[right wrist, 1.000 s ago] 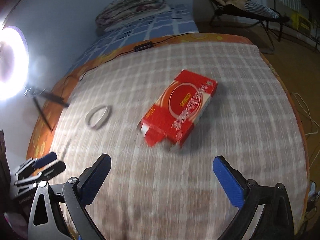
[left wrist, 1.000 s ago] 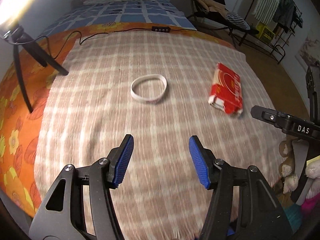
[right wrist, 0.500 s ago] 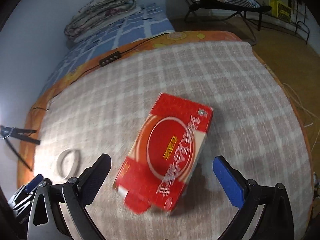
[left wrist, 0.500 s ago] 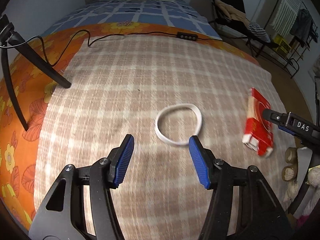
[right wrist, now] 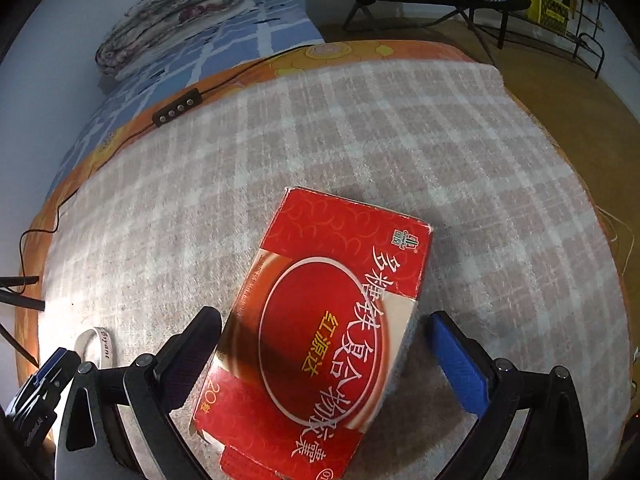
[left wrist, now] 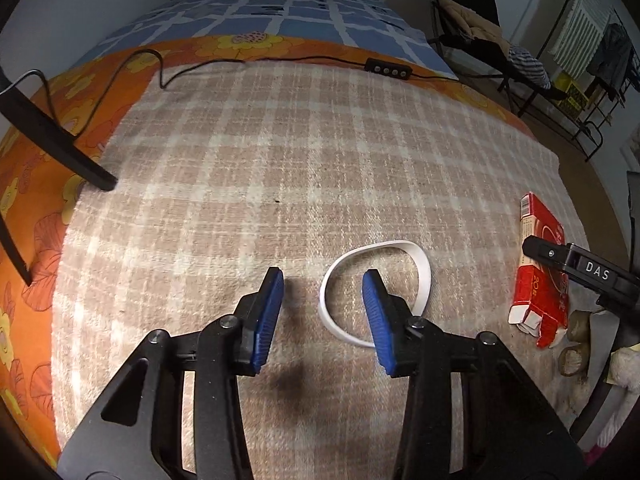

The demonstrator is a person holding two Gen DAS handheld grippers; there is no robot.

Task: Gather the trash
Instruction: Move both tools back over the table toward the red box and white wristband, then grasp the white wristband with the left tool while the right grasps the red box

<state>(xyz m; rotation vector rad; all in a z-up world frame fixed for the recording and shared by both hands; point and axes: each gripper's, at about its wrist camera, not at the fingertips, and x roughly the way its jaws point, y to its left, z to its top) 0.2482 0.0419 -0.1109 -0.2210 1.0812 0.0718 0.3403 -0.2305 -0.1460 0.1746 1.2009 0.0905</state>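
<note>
Plaid woolly blanket (left wrist: 304,168), flat red carton (right wrist: 328,332), white band (left wrist: 420,264)

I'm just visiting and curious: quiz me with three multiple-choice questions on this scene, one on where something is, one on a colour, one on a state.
1. Where is the white band relative to the left gripper?
A. around its right finger
B. under the box
C. on the floor

2. What colour is the box?
A. green
B. red
C. black

3. How is the right gripper?
A. shut on the box
B. open, astride the box
C. holding the band

Answers: 1 A, the finger's tip pokes inside the loop; 2 B, its printed top is red; 3 B, gaps show on both sides.
</note>
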